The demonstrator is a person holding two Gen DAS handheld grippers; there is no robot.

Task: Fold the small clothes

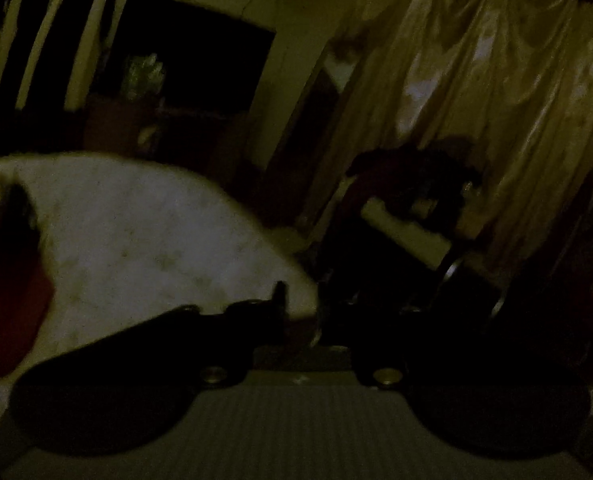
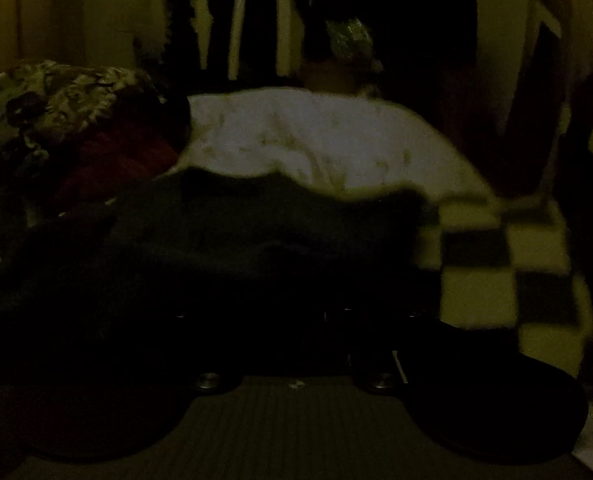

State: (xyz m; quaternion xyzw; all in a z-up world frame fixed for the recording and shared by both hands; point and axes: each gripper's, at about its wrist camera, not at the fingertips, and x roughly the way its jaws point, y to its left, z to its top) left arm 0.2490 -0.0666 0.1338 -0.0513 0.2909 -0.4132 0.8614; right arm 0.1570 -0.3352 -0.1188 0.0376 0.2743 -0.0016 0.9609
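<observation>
Left wrist view: your left gripper (image 1: 302, 312) points out past the corner of a pale, faintly patterned bed (image 1: 144, 232). Its jaws stand a little apart, a narrow gap with bed edge and dark floor showing through it. No cloth is visible between them. A dark red cloth (image 1: 4, 304) lies at the left frame edge on the bed, well apart from the jaws and cut off by the frame. The right finger merges with the black area behind it; its tip cannot be traced. Beyond that, a dark stand or chair shape (image 1: 412, 184) sits before a shiny curtain (image 1: 476, 92), too dim to identify. The gripper is tilted moderately downward, the scene rolled slightly.

Right wrist view: a large dark garment (image 2: 256, 248) spreads across the bed (image 2: 316, 136) directly ahead of your right gripper (image 2: 296, 316). The jaws are black against black cloth. You cannot tell from this view how far open they are, or whether they grip the garment. The garment's near edge vanishes into shadow at the fingers. A floral pillow (image 2: 52, 104) and a dark red cloth (image 2: 116, 160) lie to the left. A checkered floor (image 2: 508, 264) shows to the right. The gripper points slightly down toward the garment.
</observation>
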